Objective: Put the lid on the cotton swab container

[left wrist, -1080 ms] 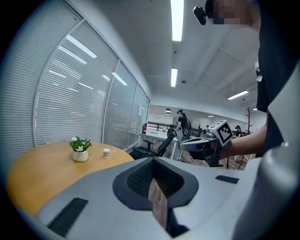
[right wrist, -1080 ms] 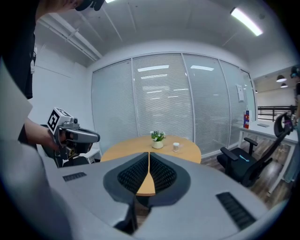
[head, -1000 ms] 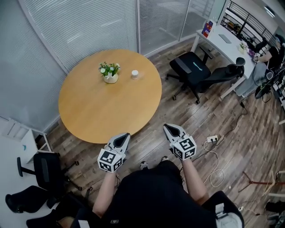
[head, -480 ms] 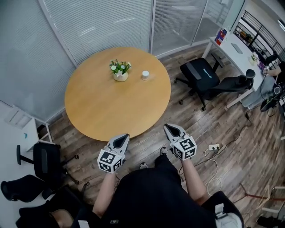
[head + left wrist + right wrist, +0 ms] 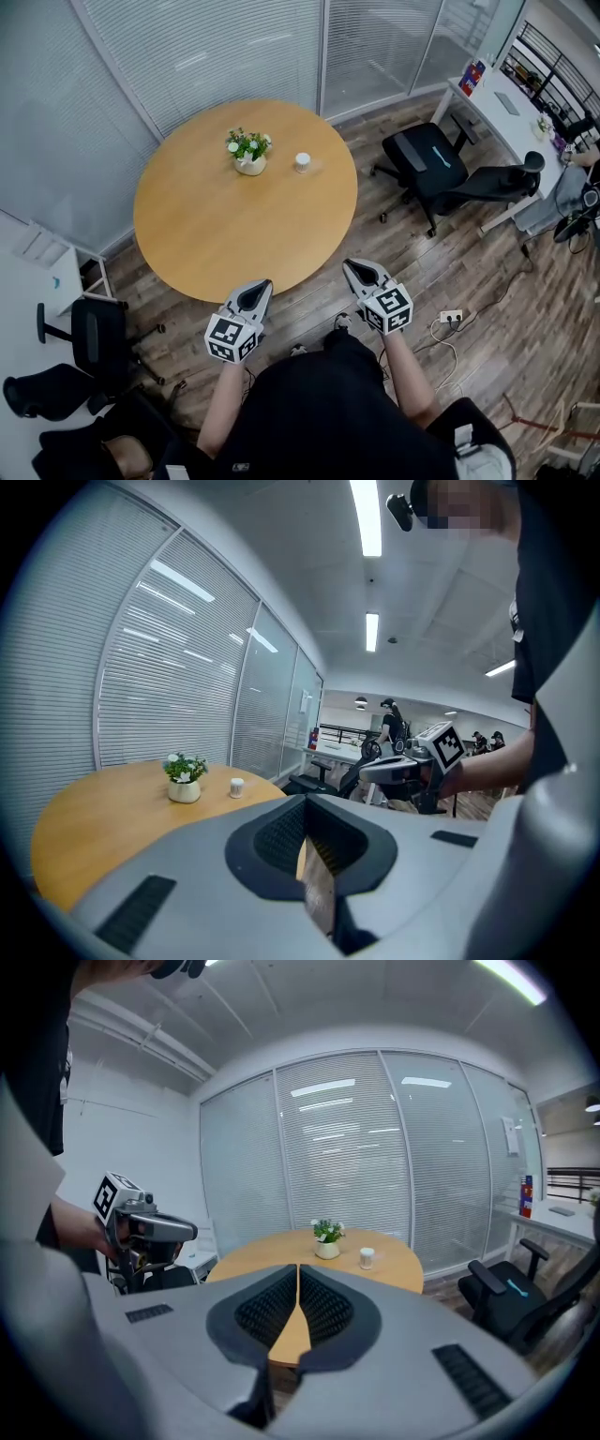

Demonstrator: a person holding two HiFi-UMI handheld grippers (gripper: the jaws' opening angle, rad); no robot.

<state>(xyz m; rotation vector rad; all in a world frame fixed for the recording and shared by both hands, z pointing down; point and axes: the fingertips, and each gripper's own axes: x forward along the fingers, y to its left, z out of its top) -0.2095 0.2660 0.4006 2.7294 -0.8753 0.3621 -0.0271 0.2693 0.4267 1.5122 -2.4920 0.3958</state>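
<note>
Here, the left claw [image 5: 261, 287] and right claw [image 5: 355, 268] are both closed tight and empty, held short of the round table [image 5: 234, 230]. The small white swab container [image 5: 302, 162] stands on the table's far side, well beyond them, near a potted plant [image 5: 248, 152].

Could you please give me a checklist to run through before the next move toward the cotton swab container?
1. Cotton swab container found: ok, on the table's far side, beside the potted plant, not touching it.
2. Lid found: cannot tell, the container is too small to show whether it is on or off.
3. Left gripper free: ok, jaws together, nothing between.
4. Right gripper free: ok, jaws together, nothing between.
5. Container within reach: not ok, both grippers hang short of the table's near edge.
</note>
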